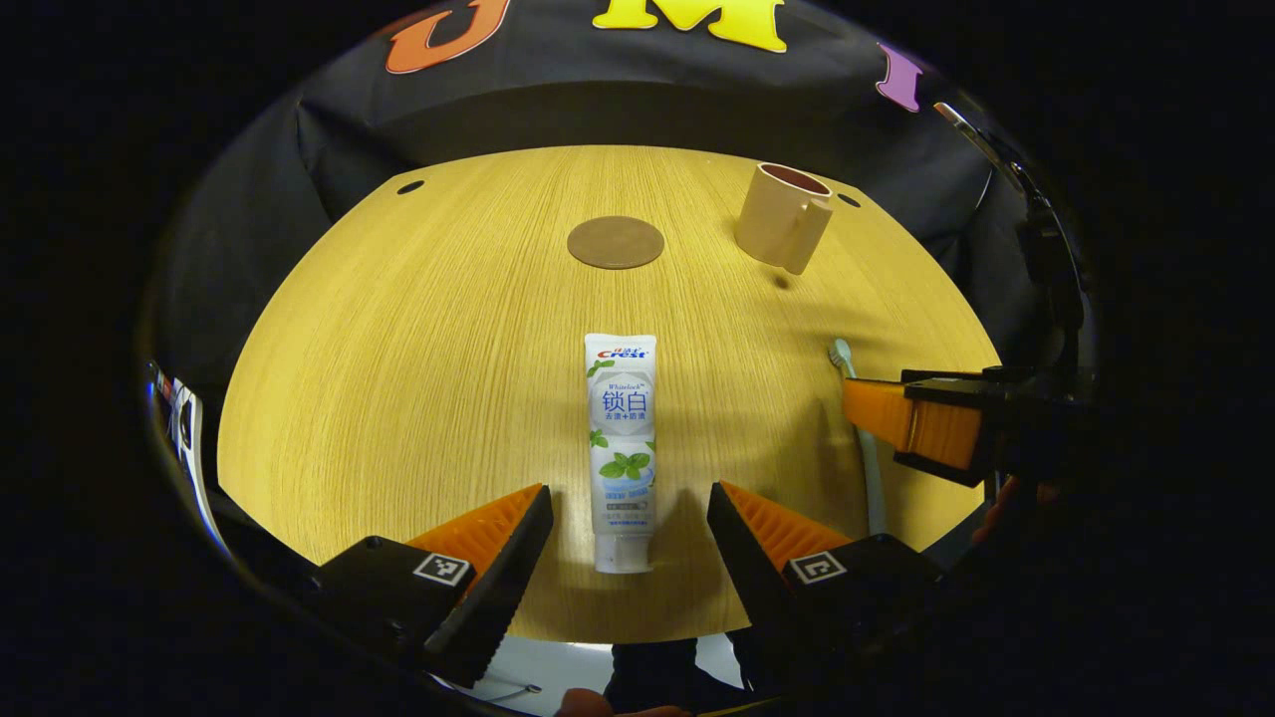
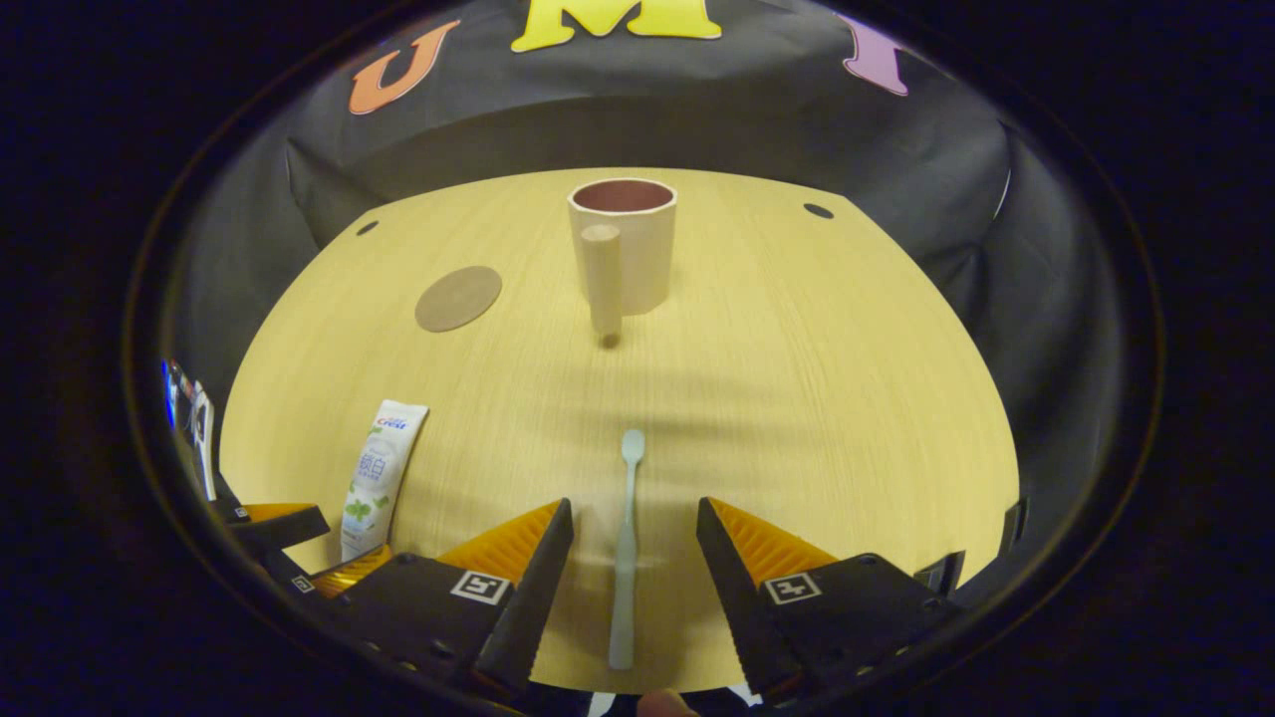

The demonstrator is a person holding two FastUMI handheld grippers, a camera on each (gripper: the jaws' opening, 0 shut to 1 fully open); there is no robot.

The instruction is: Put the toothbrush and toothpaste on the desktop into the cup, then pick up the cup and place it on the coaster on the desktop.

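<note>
On the wooden desktop (image 1: pixel 418 329) the toothpaste tube (image 1: pixel 621 448) is lying flat, cap end toward me, and I am holding the left gripper (image 1: pixel 630 523) just above it with its jaws standing wide, one finger on each side of the tube's lower end and neither one touching it. Farther back in the left gripper view the round brown coaster (image 1: pixel 616 242) is sitting near the middle of the desk, and the beige cup (image 1: pixel 783 227) is standing upright to its right, well apart from it, with its handle turned toward the near side. Off to the right in that same view the toothbrush (image 1: pixel 865 428) is lying lengthwise, partly covered by the right gripper (image 1: pixel 911 423) coming in from the edge. In the right gripper view I am keeping the right gripper (image 2: pixel 630 543) spread wide as well, its fingers flanking the toothbrush (image 2: pixel 626 548) handle without pressing on it; the brush head is pointing away toward the cup (image 2: pixel 626 254), which is standing straight ahead with its handle facing me. The coaster (image 2: pixel 458 298) is lying to the left of the cup, and the toothpaste tube (image 2: pixel 381 478) is resting at the lower left beside the left gripper (image 2: pixel 304 553).
</note>
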